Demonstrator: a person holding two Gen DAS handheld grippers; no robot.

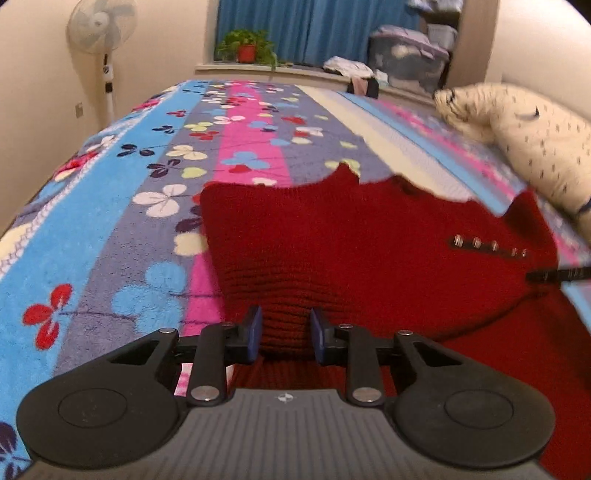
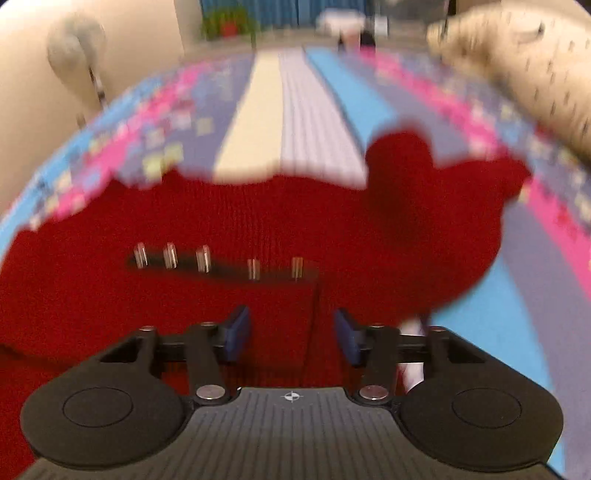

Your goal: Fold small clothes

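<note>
A red knit garment point(image 1: 369, 236) lies spread on the bed, with a dark strip of shiny studs point(image 1: 491, 246) near its right side. My left gripper point(image 1: 286, 334) is low at the garment's near edge. Its blue pads point(image 1: 255, 332) squeeze a raised fold of the red knit between them. The right wrist view is blurred. There my right gripper point(image 2: 291, 332) hovers over the red garment point(image 2: 258, 221), just short of the studded strip point(image 2: 218, 260). Its blue pads point(image 2: 236, 332) stand well apart and grip nothing.
The bed carries a striped flower-print blanket point(image 1: 155, 177). A cream plush toy point(image 1: 532, 147) lies at the bed's right edge. A standing fan point(image 1: 101, 33) is at the far left; a potted plant point(image 1: 247, 48) and storage boxes point(image 1: 406, 59) sit on the window ledge.
</note>
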